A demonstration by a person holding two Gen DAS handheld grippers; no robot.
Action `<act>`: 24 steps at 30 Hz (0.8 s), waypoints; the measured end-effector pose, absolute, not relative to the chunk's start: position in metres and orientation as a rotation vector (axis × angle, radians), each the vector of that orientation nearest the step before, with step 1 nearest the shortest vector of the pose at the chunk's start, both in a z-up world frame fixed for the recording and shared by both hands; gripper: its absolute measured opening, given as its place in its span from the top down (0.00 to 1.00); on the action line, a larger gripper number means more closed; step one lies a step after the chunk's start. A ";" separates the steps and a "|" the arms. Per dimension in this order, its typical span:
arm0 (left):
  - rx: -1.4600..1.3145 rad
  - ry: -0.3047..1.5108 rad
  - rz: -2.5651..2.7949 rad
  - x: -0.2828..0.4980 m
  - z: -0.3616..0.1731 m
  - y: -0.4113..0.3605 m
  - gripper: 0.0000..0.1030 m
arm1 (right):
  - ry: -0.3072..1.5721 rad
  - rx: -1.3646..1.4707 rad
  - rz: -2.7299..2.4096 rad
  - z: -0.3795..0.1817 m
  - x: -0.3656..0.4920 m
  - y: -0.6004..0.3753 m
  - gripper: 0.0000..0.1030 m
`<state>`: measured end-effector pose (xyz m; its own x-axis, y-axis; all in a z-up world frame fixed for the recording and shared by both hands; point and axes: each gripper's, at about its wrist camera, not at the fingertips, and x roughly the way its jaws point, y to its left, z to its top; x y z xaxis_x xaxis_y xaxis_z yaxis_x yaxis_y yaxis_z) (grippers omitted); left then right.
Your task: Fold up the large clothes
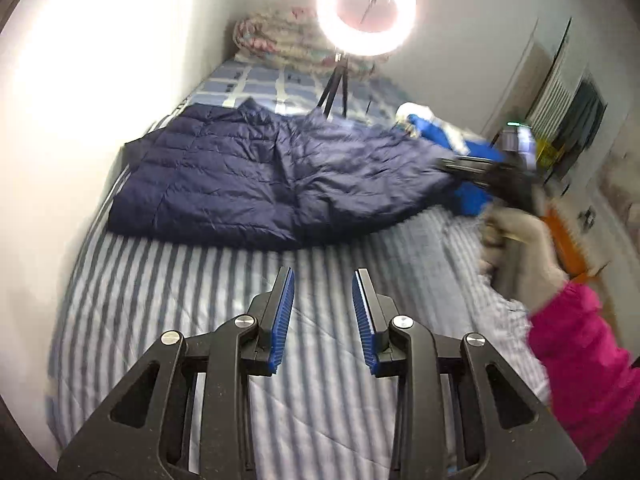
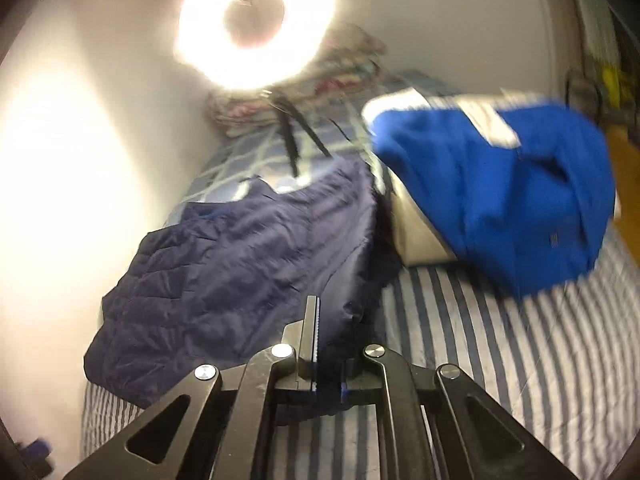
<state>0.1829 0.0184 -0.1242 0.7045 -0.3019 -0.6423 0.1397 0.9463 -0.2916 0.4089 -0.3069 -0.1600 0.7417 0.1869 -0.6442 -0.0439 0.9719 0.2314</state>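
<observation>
A navy quilted puffer jacket [image 1: 248, 176] lies spread on the striped bed [image 1: 304, 380], against the left wall. My left gripper [image 1: 323, 276] is open and empty, hovering over bare sheet in front of the jacket. My right gripper [image 2: 334, 320] is shut on the jacket's right edge [image 2: 344, 280] and lifts it off the bed; the left wrist view shows it blurred at the jacket's right end [image 1: 476, 168]. The jacket [image 2: 240, 260] fills the left of the right wrist view.
A bright blue and white garment [image 2: 500, 188] lies at the right of the bed. A ring light [image 1: 366, 8] on a tripod stands on the bed behind the jacket, with a folded floral quilt [image 1: 280, 40] beyond. The white wall runs along the left.
</observation>
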 end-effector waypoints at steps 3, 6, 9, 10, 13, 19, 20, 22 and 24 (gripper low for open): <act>-0.246 0.677 -0.249 0.157 -0.122 0.020 0.70 | 0.688 0.112 0.141 -0.137 0.408 -0.277 0.96; -0.193 0.652 -0.225 0.152 -0.123 0.025 0.70 | 0.650 0.022 0.163 -0.116 0.406 -0.245 0.96; -0.260 0.624 -0.237 0.152 -0.118 0.041 0.70 | 0.610 -0.039 0.206 -0.100 0.406 -0.203 0.96; -0.271 0.612 -0.237 0.150 -0.116 0.045 0.70 | 0.598 -0.053 0.227 -0.095 0.407 -0.187 0.96; -0.287 0.561 -0.244 0.141 -0.107 0.054 0.70 | 0.582 -0.067 0.290 -0.089 0.411 -0.144 0.96; -0.266 0.520 -0.227 0.123 -0.101 0.067 0.70 | 0.579 -0.163 0.423 -0.107 0.419 -0.037 0.96; -0.269 0.523 -0.221 0.122 -0.101 0.069 0.70 | 0.583 -0.182 0.449 -0.113 0.420 -0.018 0.96; -0.295 0.524 -0.209 0.120 -0.101 0.078 0.70 | 0.601 -0.195 0.502 -0.129 0.422 0.012 0.96; -0.308 0.517 -0.189 0.119 -0.100 0.085 0.70 | 0.640 -0.189 0.560 -0.149 0.425 0.040 0.96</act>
